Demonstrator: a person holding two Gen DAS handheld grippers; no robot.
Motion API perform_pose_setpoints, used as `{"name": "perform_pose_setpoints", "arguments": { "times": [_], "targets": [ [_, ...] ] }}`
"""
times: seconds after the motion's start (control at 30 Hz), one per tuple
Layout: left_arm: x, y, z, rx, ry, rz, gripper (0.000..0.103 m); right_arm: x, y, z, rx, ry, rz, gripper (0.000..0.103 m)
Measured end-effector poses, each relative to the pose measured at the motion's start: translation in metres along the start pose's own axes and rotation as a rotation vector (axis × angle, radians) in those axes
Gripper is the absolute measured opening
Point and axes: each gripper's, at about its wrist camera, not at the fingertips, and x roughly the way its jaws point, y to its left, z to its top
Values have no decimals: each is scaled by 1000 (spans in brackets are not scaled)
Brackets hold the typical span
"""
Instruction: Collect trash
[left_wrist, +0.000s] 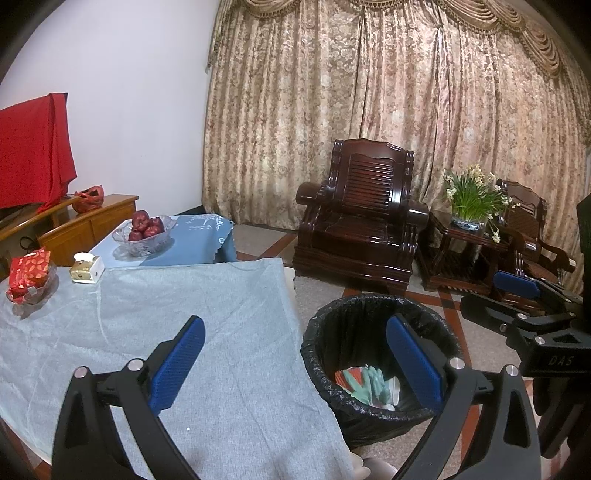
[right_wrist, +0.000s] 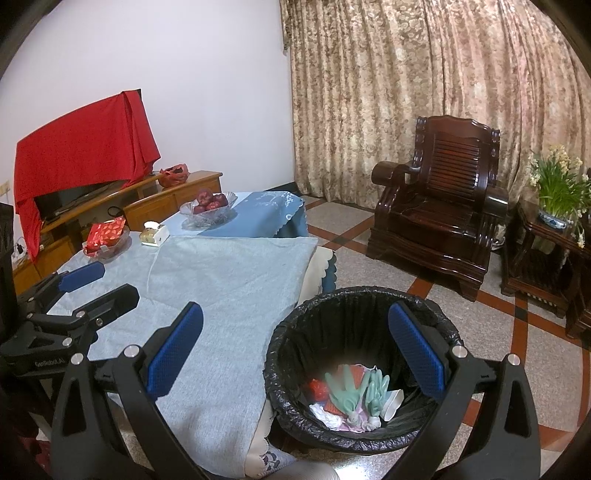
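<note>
A bin with a black liner (left_wrist: 343, 332) (right_wrist: 317, 332) stands on the floor beside the table's right edge. In it lie green rubber gloves (left_wrist: 369, 384) (right_wrist: 351, 391), a white paper cup (right_wrist: 393, 402) and red and white scraps. My left gripper (left_wrist: 295, 365) is open and empty, spanning the table edge and the bin's near rim. My right gripper (right_wrist: 295, 354) is open and empty too, above the bin's left side. Each shows in the other's view: the right gripper (left_wrist: 480, 291) beyond the bin, the left gripper (right_wrist: 118, 280) over the cloth.
The grey-blue tablecloth (left_wrist: 184, 295) (right_wrist: 229, 273) carries a red packet in a glass dish (left_wrist: 29, 273), a small white box (left_wrist: 86, 267) and a bowl of apples (left_wrist: 147, 229). A dark wooden armchair (right_wrist: 439, 206), a flower pot (left_wrist: 469, 199) and a red-draped TV (right_wrist: 81, 147) stand around.
</note>
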Motion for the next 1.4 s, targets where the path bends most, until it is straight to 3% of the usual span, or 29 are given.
{"name": "perform_pose_setpoints", "arguments": {
  "times": [1.4],
  "targets": [
    [-4,-3,2,-2,7,1,97,2,2,-2,1,8,2,98]
  ]
}}
